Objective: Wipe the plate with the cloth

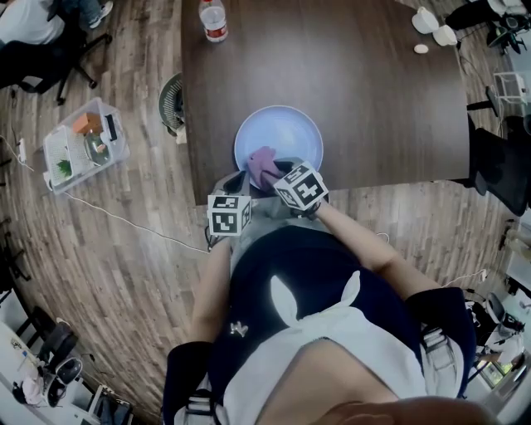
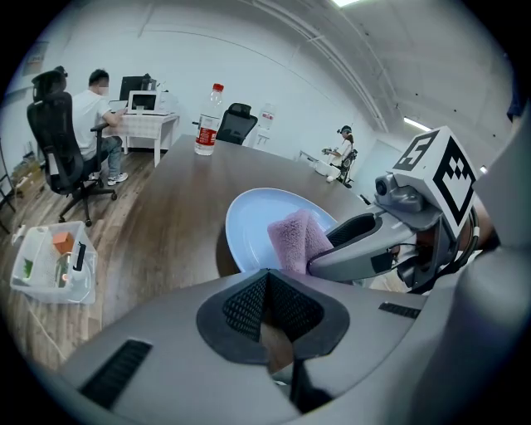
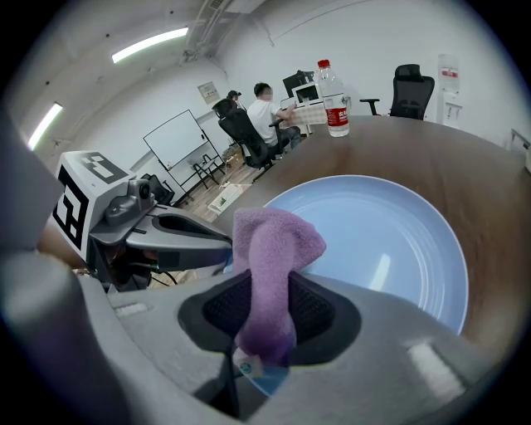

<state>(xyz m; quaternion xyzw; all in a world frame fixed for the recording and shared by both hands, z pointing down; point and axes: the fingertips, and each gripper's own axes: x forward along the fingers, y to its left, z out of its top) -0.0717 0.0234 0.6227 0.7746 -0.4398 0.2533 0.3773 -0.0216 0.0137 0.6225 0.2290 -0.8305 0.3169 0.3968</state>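
One plate (image 1: pixel 286 129), pale blue, is sitting on the dark tabletop (image 1: pixel 357 75), its near rim lying close to the tabletop's near edge. One purple cloth (image 3: pixel 278 241) is standing up out of the right gripper (image 3: pixel 264 299), whose jaws are clamping its lower end. The cloth is hanging over the plate's near part, and whether it is touching the plate cannot be told. The left gripper (image 2: pixel 265 278) is holding its jaws together on nothing, just beside the plate's near-left rim. One bottle (image 1: pixel 214 18) is standing well apart at the far edge, and three small white things (image 1: pixel 431 29) are lying at the far right corner. Bare tabletop is lying open beyond the plate and to either side.
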